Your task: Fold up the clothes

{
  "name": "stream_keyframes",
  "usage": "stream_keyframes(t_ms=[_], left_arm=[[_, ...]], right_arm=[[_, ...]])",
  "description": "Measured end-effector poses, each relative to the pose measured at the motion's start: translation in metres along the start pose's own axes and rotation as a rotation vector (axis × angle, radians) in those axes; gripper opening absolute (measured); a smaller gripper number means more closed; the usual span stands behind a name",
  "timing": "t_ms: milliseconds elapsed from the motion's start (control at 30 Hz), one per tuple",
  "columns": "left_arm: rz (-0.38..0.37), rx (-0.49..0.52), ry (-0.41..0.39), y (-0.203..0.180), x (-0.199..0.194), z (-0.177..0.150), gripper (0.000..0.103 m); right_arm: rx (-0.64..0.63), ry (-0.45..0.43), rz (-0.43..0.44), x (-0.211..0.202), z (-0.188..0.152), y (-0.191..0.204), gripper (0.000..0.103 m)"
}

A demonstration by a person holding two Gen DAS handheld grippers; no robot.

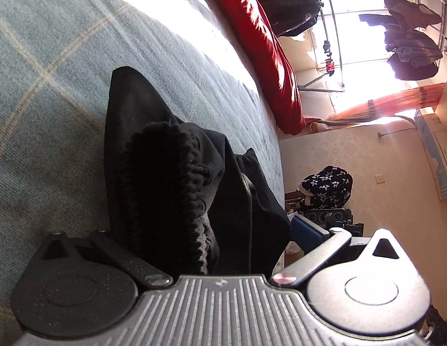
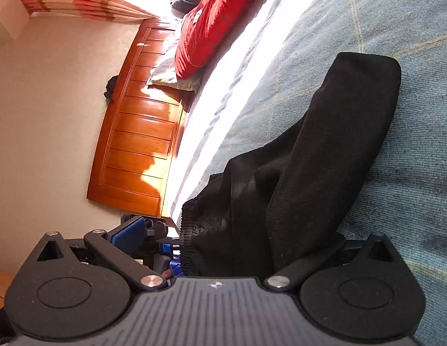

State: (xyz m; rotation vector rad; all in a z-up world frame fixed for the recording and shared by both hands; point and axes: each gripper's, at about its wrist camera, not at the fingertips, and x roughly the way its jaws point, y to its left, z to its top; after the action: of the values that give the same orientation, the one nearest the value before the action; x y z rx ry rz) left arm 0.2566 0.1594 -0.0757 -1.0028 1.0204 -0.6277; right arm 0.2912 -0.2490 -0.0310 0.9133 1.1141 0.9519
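Black pants (image 1: 171,173) are bunched on the bed (image 1: 50,86) by its side edge. The left tool (image 1: 223,248) and right tool (image 2: 229,248) both seem clamped on them, but dark cloth hides the fingertips, so honestly can't tell.

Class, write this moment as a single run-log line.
step: fold | left claw: closed on black garment | right claw: closed on it | garment draped onto blue plaid bedspread
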Motion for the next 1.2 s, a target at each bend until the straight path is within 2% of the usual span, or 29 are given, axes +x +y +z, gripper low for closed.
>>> stream_keyframes(t_ms=[67,200,333,467,733,967,1200], left_arm=[[-0.018,0.018,0.004,-0.006,-0.003,0.002,0.102],[-0.005,0.070,-0.013,-0.018,-0.012,-0.001,0.102],[0.011,0.073,-0.062,-0.021,-0.026,-0.010,0.102],[0.029,0.059,-0.140,-0.018,-0.053,-0.020,0.102],[0.063,0.034,-0.311,0.002,-0.134,-0.029,0.102],[0.049,0.019,-0.393,0.034,-0.190,-0.024,0.102],[0.033,0.019,-0.491,0.056,-0.230,-0.005,0.102]], right_arm=[[-0.018,0.001,-0.005,0.004,0.000,0.008,0.103],[-0.042,0.017,-0.005,0.013,0.000,0.020,0.103],[-0.082,0.065,0.001,0.029,0.009,0.035,0.103],[-0.133,0.144,0.010,0.062,0.026,0.055,0.103],[-0.221,0.317,0.046,0.172,0.054,0.093,0.103],[-0.237,0.417,0.005,0.270,0.067,0.129,0.103],[-0.316,0.505,-0.016,0.370,0.078,0.180,0.103]])
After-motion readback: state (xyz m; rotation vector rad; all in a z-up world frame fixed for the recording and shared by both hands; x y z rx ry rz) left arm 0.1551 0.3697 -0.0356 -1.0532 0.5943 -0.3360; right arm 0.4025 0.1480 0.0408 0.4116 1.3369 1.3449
